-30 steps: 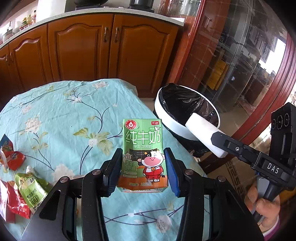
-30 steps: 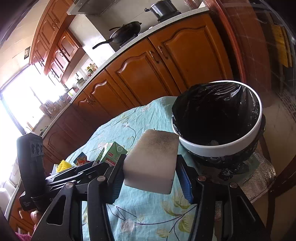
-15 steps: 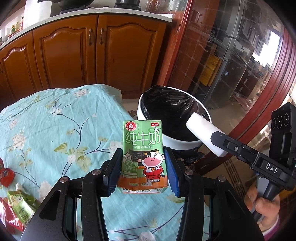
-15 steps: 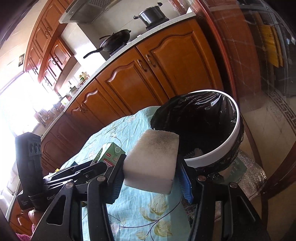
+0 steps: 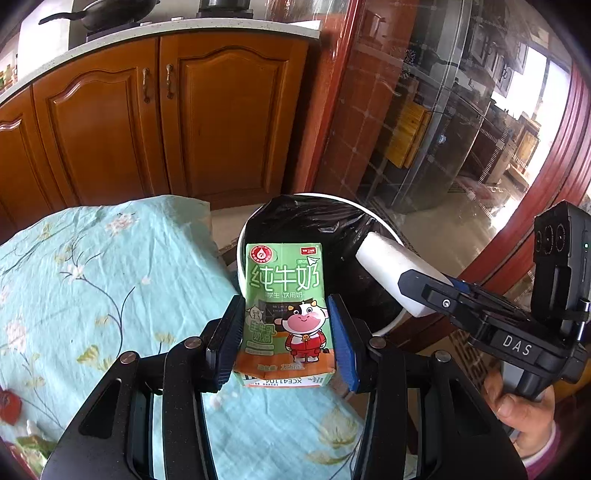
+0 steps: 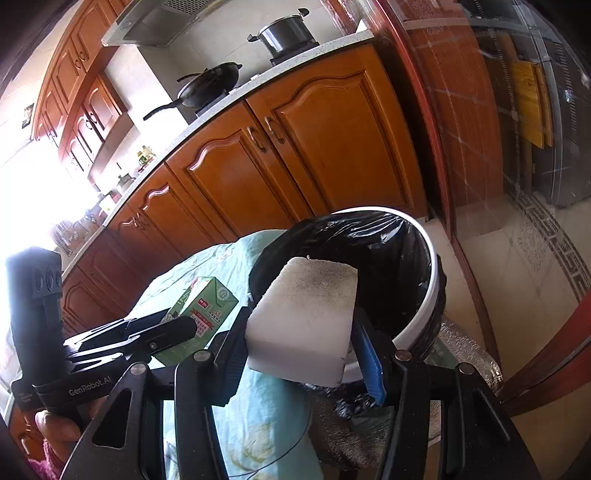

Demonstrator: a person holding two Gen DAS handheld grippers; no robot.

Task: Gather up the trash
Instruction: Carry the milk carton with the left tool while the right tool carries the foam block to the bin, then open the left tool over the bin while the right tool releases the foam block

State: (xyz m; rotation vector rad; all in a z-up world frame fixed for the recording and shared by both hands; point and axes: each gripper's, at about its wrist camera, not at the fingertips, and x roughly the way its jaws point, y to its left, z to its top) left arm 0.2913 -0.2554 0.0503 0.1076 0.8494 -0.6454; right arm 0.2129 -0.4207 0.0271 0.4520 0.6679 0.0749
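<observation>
Left tongs (image 5: pixel 283 334) clamped on the milk carton (image 5: pixel 284 314), right tongs (image 6: pixel 301 349) clamped on the white sponge (image 6: pixel 304 317), both at the floral-clothed worktop's (image 5: pixel 92 288) edge beside the black-lined bin (image 6: pixel 424 306), wooden cabinets (image 5: pixel 155 122) behind.

Home kitchen: wooden cabinets (image 6: pixel 325 147), wok (image 6: pixel 207 86) and pot (image 6: pixel 286 33) on counter.

Orange-brown wooden cabinets (image 5: pixel 155 110) run along the back under a pale speckled counter (image 6: pixel 221 107), with upper cabinets (image 6: pixel 74 74) and a range hood (image 6: pixel 162 22) above. A black wok (image 6: pixel 210 85) and a steel pot (image 6: pixel 284 35) sit on the counter. Bright window light (image 6: pixel 33 192) floods the left. A red-framed glass door (image 5: pixel 461 129) stands at right, over a pale tiled floor (image 6: pixel 517 266).
</observation>
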